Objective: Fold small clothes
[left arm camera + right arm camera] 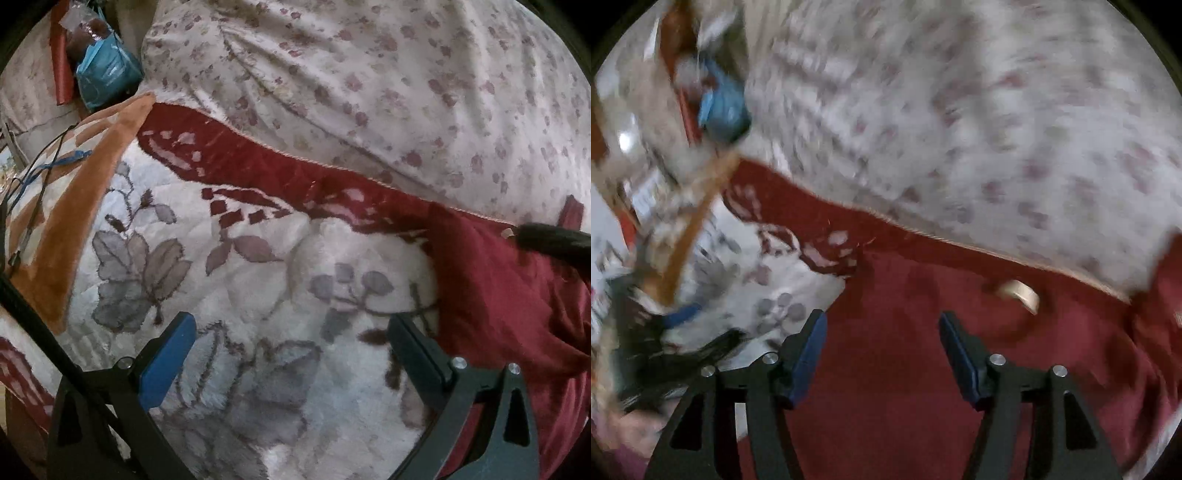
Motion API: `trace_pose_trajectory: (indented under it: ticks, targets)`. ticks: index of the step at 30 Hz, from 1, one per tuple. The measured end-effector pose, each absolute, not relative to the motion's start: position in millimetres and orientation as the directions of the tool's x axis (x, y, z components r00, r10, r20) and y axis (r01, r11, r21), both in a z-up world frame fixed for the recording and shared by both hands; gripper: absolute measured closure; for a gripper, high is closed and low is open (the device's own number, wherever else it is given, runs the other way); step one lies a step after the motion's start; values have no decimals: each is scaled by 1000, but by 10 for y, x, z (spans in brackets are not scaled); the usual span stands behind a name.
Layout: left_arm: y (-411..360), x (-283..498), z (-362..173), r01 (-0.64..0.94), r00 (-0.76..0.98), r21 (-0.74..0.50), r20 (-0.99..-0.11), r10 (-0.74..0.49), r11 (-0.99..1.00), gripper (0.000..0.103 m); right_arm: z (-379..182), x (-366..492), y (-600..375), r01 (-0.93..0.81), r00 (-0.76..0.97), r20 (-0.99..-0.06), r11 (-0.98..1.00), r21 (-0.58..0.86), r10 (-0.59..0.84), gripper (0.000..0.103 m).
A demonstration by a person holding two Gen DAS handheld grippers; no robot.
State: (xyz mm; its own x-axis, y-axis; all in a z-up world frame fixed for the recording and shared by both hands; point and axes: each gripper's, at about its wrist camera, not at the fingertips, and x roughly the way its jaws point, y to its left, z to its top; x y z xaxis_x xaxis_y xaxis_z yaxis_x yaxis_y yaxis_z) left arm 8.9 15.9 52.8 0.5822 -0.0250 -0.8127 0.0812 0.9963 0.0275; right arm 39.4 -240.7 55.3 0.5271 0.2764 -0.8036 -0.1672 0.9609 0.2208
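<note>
A dark red garment (506, 291) lies spread on a floral plush blanket (236, 295), at the right of the left wrist view. It fills the lower middle of the blurred right wrist view (905, 369), with a pale tag (1019, 290) on it. My left gripper (291, 332) is open and empty above the blanket, its right finger at the garment's left edge. My right gripper (882, 332) is open and empty just above the garment. A black blurred shape (550, 240), possibly the other gripper, enters at the right edge of the left wrist view.
A white quilt with pink flowers (369, 74) lies behind the garment. A blue packet (107, 70) and a red object (61, 55) sit at the far left. Thin cables (40, 177) run over the blanket's orange border (74, 221).
</note>
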Motion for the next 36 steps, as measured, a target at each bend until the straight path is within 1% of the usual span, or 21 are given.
trace_pose_trajectory:
  ticks: [2, 3, 4, 5, 6, 8, 10, 11, 15, 18, 20, 21, 22, 23, 24, 25, 27, 30, 33, 35, 36]
  targets:
    - [230, 138, 521, 64, 576, 18, -817, -23, 998, 0, 267, 693, -2224, -194, 479, -846, 968, 160, 236, 35]
    - [255, 158, 523, 58, 577, 18, -817, -19, 998, 0, 123, 814, -2152, -206, 456, -861, 968, 145, 226, 41]
    - [297, 181, 532, 49, 579, 19, -815, -13, 999, 0, -5, 910, -2100, -223, 420, -874, 962, 161, 243, 68]
    - [332, 199, 542, 39, 581, 18, -814, -8, 999, 0, -51, 967, -2077, -235, 395, -881, 955, 179, 262, 83]
    - [399, 218, 559, 22, 584, 8, -812, -6, 1000, 0, -60, 997, -2047, -249, 377, -883, 949, 193, 279, 86]
    - [491, 236, 588, -6, 589, -21, -808, -13, 1000, 0, 86, 992, -1990, -291, 416, -859, 939, 184, 297, 88]
    - [584, 245, 630, -34, 600, -67, -799, -33, 997, 0, 236, 1059, -1914, -313, 444, -822, 922, 229, 355, 90]
    - [601, 245, 646, -40, 606, -79, -794, -39, 996, 0, 237, 1094, -1882, -308, 447, -817, 920, 242, 364, 92]
    - [584, 259, 630, -49, 606, -62, -795, -20, 997, 0, 104, 1316, -1681, -295, 433, -805, 907, 299, 406, 93]
    - [515, 262, 621, -24, 603, -74, -797, -45, 997, 0, 64, 1234, -1557, -306, 408, -840, 921, 242, 357, 90]
    - [435, 239, 631, 4, 612, -77, -788, -64, 997, 0, 228, 1089, -1677, -305, 416, -826, 914, 267, 380, 74]
    - [370, 218, 635, 24, 616, -72, -784, -71, 997, 0, 392, 942, -1838, -292, 428, -817, 915, 280, 387, 56]
    - [320, 204, 636, 39, 618, -69, -783, -78, 997, 0, 561, 773, -2047, -264, 457, -810, 925, 272, 369, 42]
    - [270, 186, 635, 54, 619, -68, -781, -87, 996, 0, 659, 675, -2192, -244, 479, -805, 934, 260, 349, 38]
    - [209, 167, 638, 74, 620, -71, -778, -101, 995, 0, 823, 460, -2475, -200, 522, -802, 956, 217, 291, 32]
    - [141, 148, 641, 93, 620, -76, -776, -118, 993, 0, 903, 354, -2652, -178, 536, -804, 965, 192, 259, 29]
    - [25, 122, 637, 126, 618, -86, -773, -146, 988, 0, 1009, 68, -3112, -93, 560, -817, 990, 104, 138, 26]
    - [-178, 103, 560, 171, 598, -55, -787, -148, 984, 0, 866, -210, -3682, 69, 531, -847, 997, 46, 2, 26]
    - [-336, 135, 395, 173, 573, 33, -816, -74, 984, 0, 575, -326, -3946, 129, 485, -875, 989, 76, 4, 26]
    - [-366, 155, 304, 168, 551, 42, -832, -59, 985, 0, 390, -303, -3961, 121, 477, -879, 988, 91, 23, 26]
    - [-359, 160, 277, 162, 543, 33, -838, -61, 986, 0, 272, -232, -3923, 102, 479, -878, 993, 63, 6, 26]
